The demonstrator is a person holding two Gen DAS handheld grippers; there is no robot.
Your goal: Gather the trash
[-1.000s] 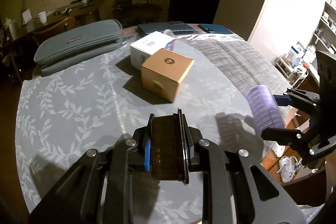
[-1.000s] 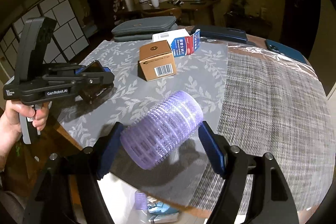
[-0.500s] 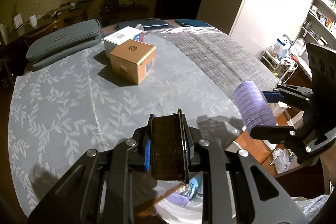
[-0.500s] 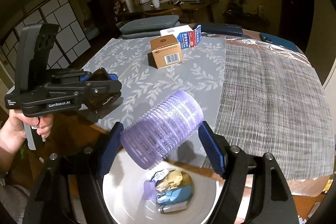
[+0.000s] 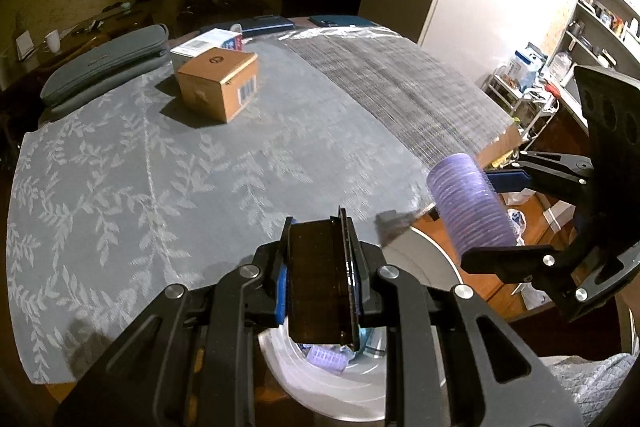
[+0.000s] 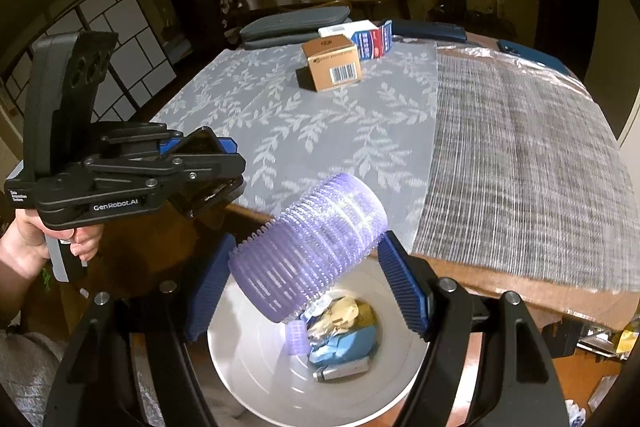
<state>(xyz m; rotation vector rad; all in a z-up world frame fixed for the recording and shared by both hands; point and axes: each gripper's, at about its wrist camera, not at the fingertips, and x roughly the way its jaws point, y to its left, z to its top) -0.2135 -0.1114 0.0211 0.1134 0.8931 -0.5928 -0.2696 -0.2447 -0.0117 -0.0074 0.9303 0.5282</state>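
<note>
Left wrist view: the left gripper (image 5: 322, 267) is clamped on a dark brown, flat, translucent plastic case (image 5: 318, 279), held upright by its two broad faces. It looks stiff, light and smooth, so a hold across the flat sides suits it and it may slip if the squeeze eases. Below and just ahead of the fingers lies the white round waste bin (image 5: 424, 379), partly under the edge of the grey leaf-patterned tablecloth (image 5: 160, 163). Off to the right, the right gripper carries the roller.

Right wrist view: the right gripper (image 6: 304, 283) has its blue pads wide apart around a large purple ribbed plastic hair roller (image 6: 306, 251); whether both pads press on it cannot be told, since a gap shows at the left pad. The roller looks hollow, very light and springy, with bristly ridges that resist sliding. Directly beneath it the bin's mouth is wide, with crumpled wrappers and a small purple roller (image 6: 298, 337) inside. The table edge runs just ahead, and the left gripper hangs close on the left, so room is mostly straight down.
</note>
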